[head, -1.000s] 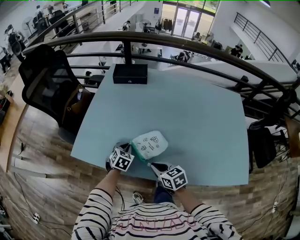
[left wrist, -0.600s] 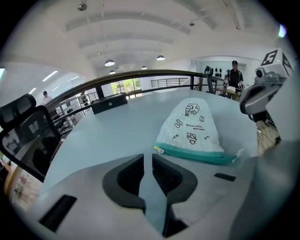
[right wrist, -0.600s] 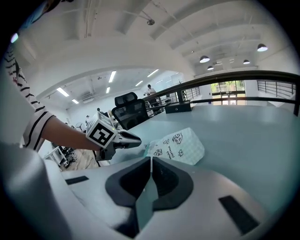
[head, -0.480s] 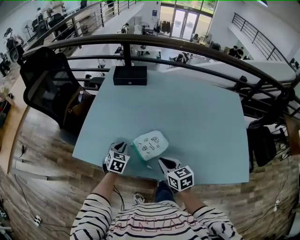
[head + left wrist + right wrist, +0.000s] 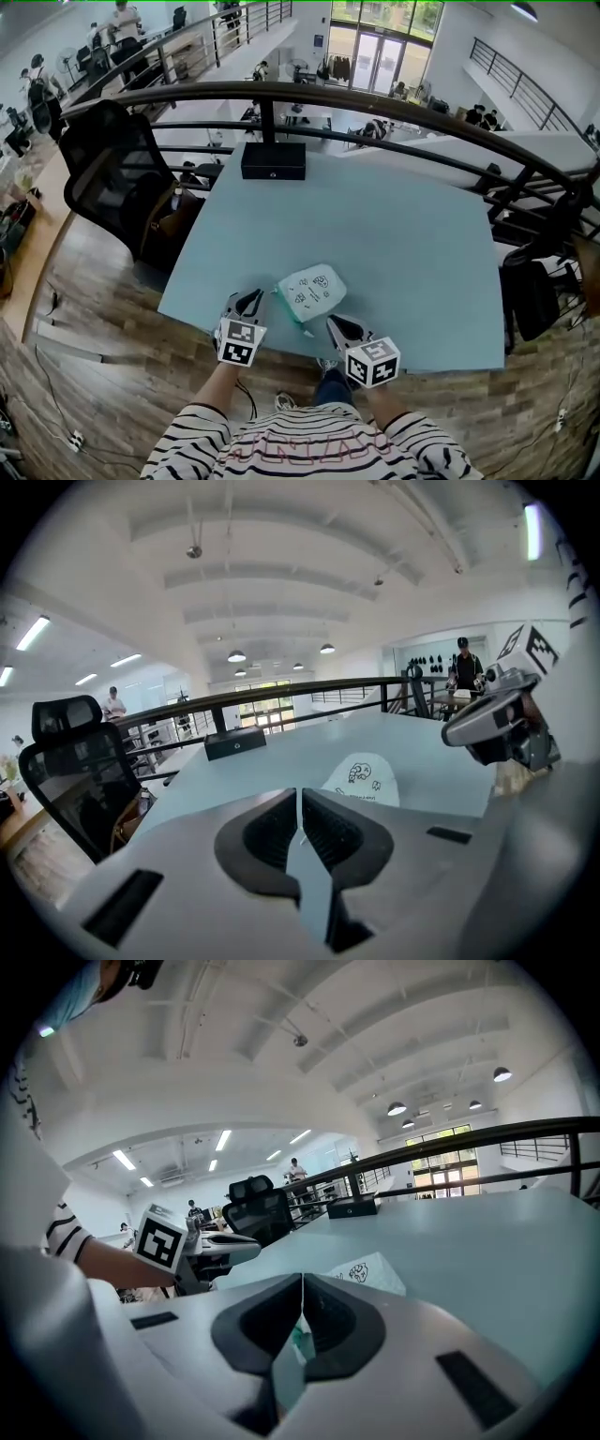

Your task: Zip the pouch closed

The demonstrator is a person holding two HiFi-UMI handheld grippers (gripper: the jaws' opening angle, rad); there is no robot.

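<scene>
The pouch [image 5: 311,292] is lying at the 6 o'clock edge of the table [image 5: 403,234]. You are lifting both grippers off it: left gripper [image 5: 250,299] at its 8 o'clock, right gripper [image 5: 335,325] at its 5 o'clock, jaws pressed together, empty. Zipping is probably finishing; the teal zip edge is showing poorly.

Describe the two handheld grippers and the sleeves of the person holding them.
The left gripper and right gripper match. Each has a light grey body with dark, curved pads and carries a white cube printed with black square markers. No cables show. The person's sleeves are white with black horizontal stripes.
</scene>
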